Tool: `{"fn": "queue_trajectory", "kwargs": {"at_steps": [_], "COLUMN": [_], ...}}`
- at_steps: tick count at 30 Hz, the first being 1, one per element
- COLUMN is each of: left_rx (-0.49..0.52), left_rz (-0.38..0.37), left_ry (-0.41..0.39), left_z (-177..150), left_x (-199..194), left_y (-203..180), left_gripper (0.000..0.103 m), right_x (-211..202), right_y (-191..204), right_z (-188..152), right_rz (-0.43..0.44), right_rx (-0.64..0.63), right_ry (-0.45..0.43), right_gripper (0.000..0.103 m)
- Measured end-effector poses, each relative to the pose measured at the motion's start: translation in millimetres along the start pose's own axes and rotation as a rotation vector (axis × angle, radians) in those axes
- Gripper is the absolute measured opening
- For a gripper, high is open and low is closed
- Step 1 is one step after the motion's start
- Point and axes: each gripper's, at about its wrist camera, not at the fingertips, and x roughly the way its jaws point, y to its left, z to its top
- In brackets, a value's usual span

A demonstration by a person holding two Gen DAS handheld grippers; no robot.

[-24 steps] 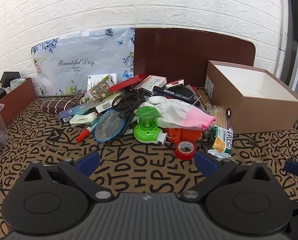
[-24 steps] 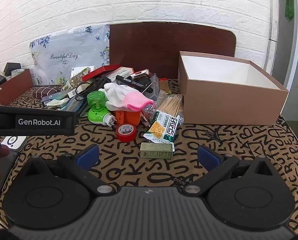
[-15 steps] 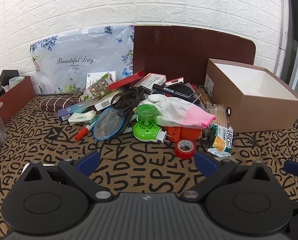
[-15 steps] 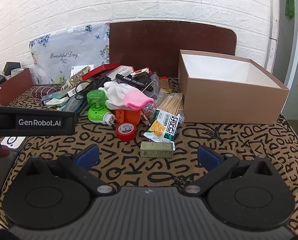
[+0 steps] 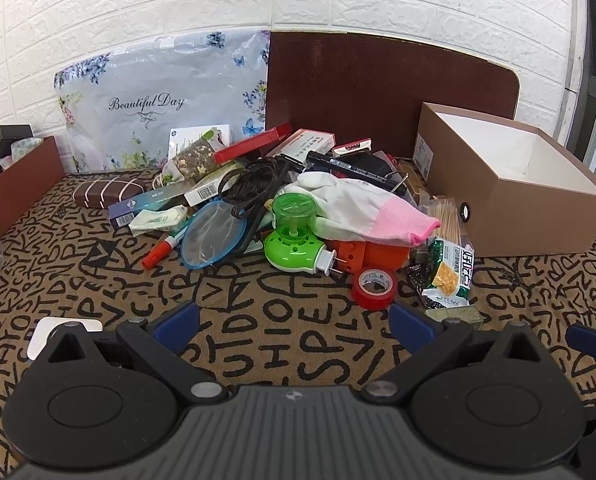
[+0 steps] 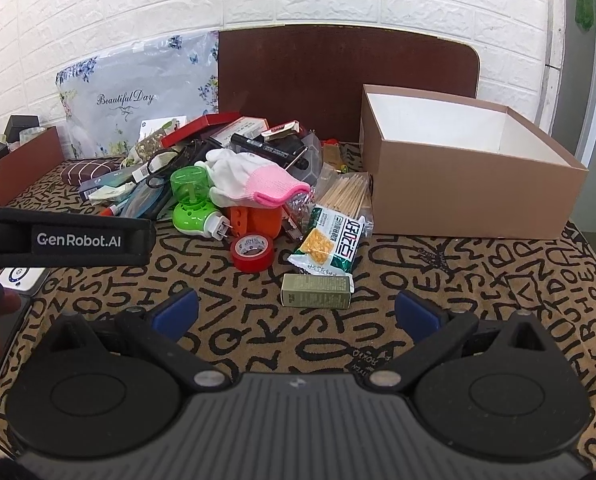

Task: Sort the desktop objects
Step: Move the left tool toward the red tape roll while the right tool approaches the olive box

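A pile of mixed objects lies mid-table: a green plug-in device (image 5: pixel 298 240), a white and pink glove (image 5: pixel 362 208), a red tape roll (image 5: pixel 374 284), a green cracker pack (image 5: pixel 450 276), an orange block (image 5: pixel 374 256), a blue mesh net (image 5: pixel 213 238), a red-capped marker (image 5: pixel 161 250). My left gripper (image 5: pixel 293 322) is open and empty, short of the pile. My right gripper (image 6: pixel 295 312) is open and empty, just short of a small olive box (image 6: pixel 317 290). The tape (image 6: pixel 251 252), crackers (image 6: pixel 332 246) and glove (image 6: pixel 253 178) lie beyond it.
An open brown cardboard box (image 5: pixel 510 180) with a white inside stands at the right, also in the right wrist view (image 6: pixel 466 160). A floral bag (image 5: pixel 157 100) and a dark board (image 5: pixel 378 88) lean on the brick wall. A brown tray (image 5: pixel 21 176) sits at the left. A white device (image 5: pixel 41 336) lies near my left gripper.
My left gripper has drawn back slightly, so the pile looks a little farther and the white device at the lower left has come into view. The right gripper has barely moved.
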Motion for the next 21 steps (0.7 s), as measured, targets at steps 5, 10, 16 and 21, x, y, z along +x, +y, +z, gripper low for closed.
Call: {"fn": "queue_trajectory", "kwargs": {"at_steps": [5,10,16,21], "left_rx": [-0.008,-0.009,-0.002,0.000], "left_rz": [-0.022,-0.077,-0.126,-0.162], "left_ry": [0.019,0.071,0.101,0.131], "left_z": [-1,-1,3,9], "left_x": [14,37,68,91], "left_y": [2,0,-8,-14], "left_gripper": [0.103,0.102,0.101,0.101], "right_x": [12,33,56,76], "right_y": [-5,-10,-12,-18], "right_z": [-2,-4,-5,-3], "right_rz": [0.013,0.018,0.021,0.023], "right_rx": [0.013,0.005,-0.035,-0.030], "right_ry": [0.026,0.068,0.080,0.109], "right_gripper": [0.101,0.101,0.101,0.101]}}
